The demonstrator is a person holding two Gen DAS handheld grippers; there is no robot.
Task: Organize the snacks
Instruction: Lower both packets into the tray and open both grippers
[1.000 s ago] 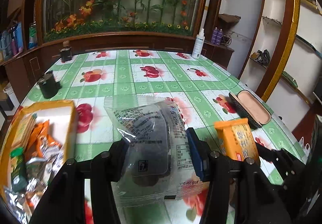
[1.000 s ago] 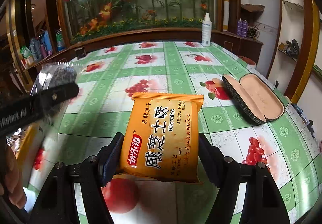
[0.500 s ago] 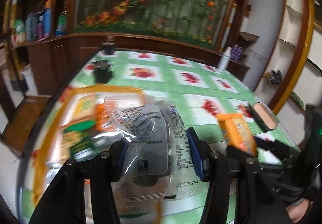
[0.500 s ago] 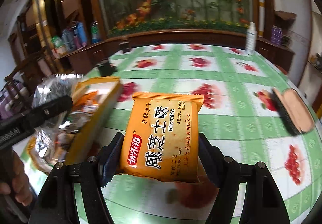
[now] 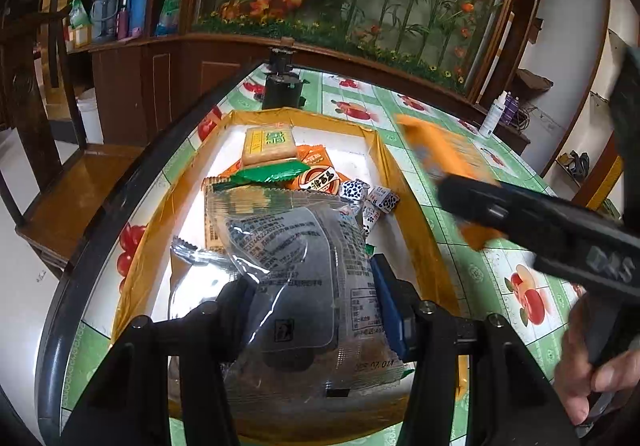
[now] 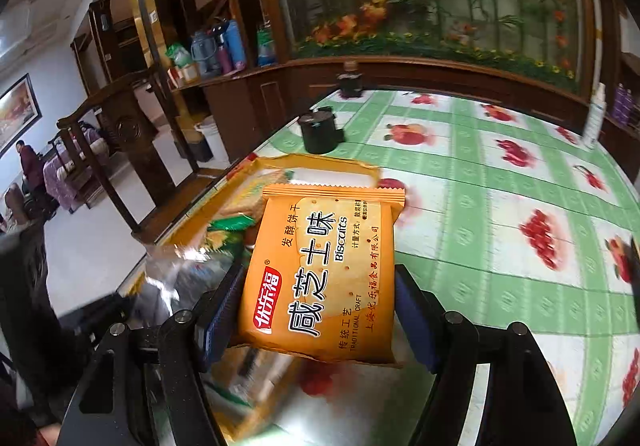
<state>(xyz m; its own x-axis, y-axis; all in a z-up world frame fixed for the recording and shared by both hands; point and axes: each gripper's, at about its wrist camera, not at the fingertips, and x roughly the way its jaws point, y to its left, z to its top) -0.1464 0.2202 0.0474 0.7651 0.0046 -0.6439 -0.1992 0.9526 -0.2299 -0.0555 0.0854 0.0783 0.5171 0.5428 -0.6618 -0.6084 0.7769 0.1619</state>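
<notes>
Now the left gripper [image 5: 316, 310] tilts down over the yellow tray [image 5: 376, 141], clamping a clear snack packet [image 5: 296, 266]; beside it, the right gripper [image 6: 316, 310] squeezes an orange biscuit pack [image 6: 324, 274] above the tray's edge.

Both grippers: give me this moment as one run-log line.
left gripper: shut on clear snack packet, over yellow tray | right gripper: shut on orange biscuit pack, beside tray | neither released
</notes>
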